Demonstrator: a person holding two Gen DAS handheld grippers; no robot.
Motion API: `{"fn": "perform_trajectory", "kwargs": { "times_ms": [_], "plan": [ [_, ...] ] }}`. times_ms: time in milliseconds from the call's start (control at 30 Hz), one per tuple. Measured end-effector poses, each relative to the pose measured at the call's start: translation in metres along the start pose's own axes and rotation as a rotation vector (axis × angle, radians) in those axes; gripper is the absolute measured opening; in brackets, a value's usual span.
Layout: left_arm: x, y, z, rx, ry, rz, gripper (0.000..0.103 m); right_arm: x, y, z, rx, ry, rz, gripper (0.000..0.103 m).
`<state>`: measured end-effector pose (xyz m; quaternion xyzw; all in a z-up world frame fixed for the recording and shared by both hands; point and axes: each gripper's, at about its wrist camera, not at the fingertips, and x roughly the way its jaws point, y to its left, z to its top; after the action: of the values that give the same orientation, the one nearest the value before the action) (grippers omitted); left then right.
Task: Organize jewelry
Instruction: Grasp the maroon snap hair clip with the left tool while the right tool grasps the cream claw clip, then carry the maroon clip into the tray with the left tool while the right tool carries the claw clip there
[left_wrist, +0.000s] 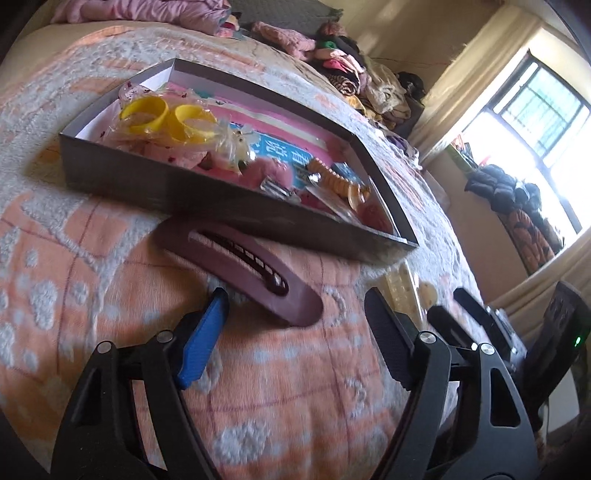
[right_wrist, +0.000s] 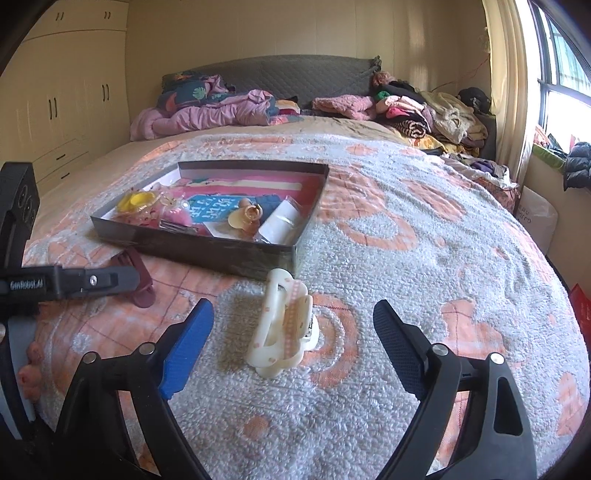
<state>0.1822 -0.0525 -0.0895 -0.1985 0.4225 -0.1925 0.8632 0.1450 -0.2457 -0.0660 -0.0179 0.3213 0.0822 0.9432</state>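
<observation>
Your left gripper is spread wide, holding nothing, with the maroon clip on the bedspread just ahead between its fingers, apart from both

Your right gripper is likewise released and empty; the cream claw clip stands on the bedspread between its fingers, untouched

Progress, as a judgement: mostly done. The box already holds yellow bangles, an orange comb-like piece, a pink fluffy item and small packets. Two pieces look left outside: the maroon clip, lying against the box's near wall, and the claw clip, near the box's front corner. Neither is grasped yet

Writing: "GenRobot.AI" in white on the left gripper's body in the right wrist view. A blue card in the box bears white characters, too distorted to read. Nothing else legible
</observation>
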Motion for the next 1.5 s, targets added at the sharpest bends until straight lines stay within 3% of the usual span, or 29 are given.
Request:
{"fn": "perform_trajectory", "kwargs": {
  "times_ms": [267, 400, 467, 500, 567, 600, 933, 1500],
  "plan": [
    [0.011, 0.002, 0.013, -0.036, -0.009, 0.018, 0.063, 0.031, -0.008, -0.001, 0.072, 0.096, 0.045, 0.068],
    [0.014, 0.005, 0.016, -0.046, -0.015, 0.049, 0.048, 0.040, -0.005, -0.003, 0.072, 0.127, 0.049, 0.044],
    [0.014, 0.008, 0.017, -0.051, -0.019, 0.060, 0.036, 0.039, -0.002, -0.004, 0.060, 0.122, 0.050, 0.044],
    [0.013, 0.011, 0.017, -0.057, -0.022, 0.073, 0.024, 0.038, 0.000, -0.004, 0.053, 0.120, 0.056, 0.044],
    [0.011, 0.018, 0.016, -0.080, -0.024, 0.051, 0.021, 0.034, 0.006, -0.005, 0.036, 0.113, 0.071, 0.044],
    [0.010, 0.020, 0.016, -0.078, -0.024, 0.048, 0.020, 0.032, 0.009, -0.005, 0.027, 0.108, 0.083, 0.035],
    [-0.017, 0.010, 0.005, 0.004, -0.052, 0.030, 0.006, 0.009, 0.039, -0.008, -0.067, 0.083, 0.147, 0.035],
    [-0.100, 0.001, -0.003, 0.164, -0.161, 0.148, 0.006, -0.032, 0.092, 0.012, -0.179, -0.011, 0.231, 0.035]
  ]
}}
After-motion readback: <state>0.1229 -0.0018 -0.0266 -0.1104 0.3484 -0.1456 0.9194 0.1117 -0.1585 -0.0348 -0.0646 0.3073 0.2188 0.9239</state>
